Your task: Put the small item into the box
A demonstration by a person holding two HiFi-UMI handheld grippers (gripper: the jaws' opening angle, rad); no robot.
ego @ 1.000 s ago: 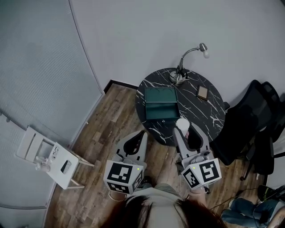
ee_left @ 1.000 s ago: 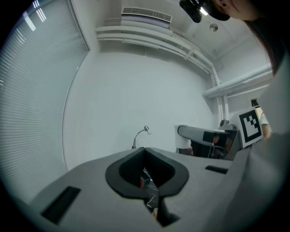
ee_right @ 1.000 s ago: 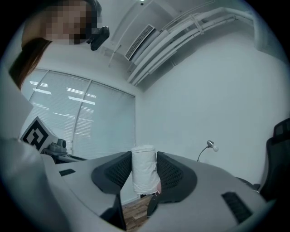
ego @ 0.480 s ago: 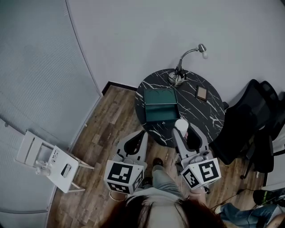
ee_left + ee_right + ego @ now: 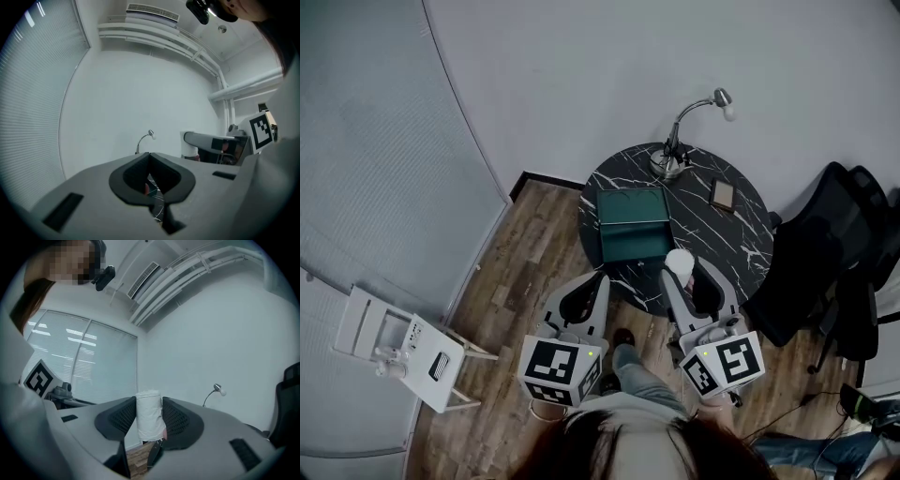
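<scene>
An open green box [image 5: 632,225] lies on a round black marble table [image 5: 741,239]. My right gripper [image 5: 682,268] is shut on a white paper roll [image 5: 679,261], held upright at the table's near edge, just in front of the box. The right gripper view shows that white roll [image 5: 149,417] squeezed between the two black pads of the right gripper [image 5: 149,405]. My left gripper [image 5: 601,279] hovers beside it, over the floor at the table's near-left edge. Its jaws meet at the tips with nothing between them, as the left gripper [image 5: 149,155] view shows.
A gooseneck desk lamp [image 5: 675,150] stands at the table's far edge and a phone [image 5: 724,194] lies to its right. A black office chair [image 5: 825,262] stands right of the table. A small white rack [image 5: 403,347] sits on the wood floor at left. Walls close in behind.
Both grippers have moved a little toward the table, the roll still in the right one. The person's leg now shows between the grippers.
</scene>
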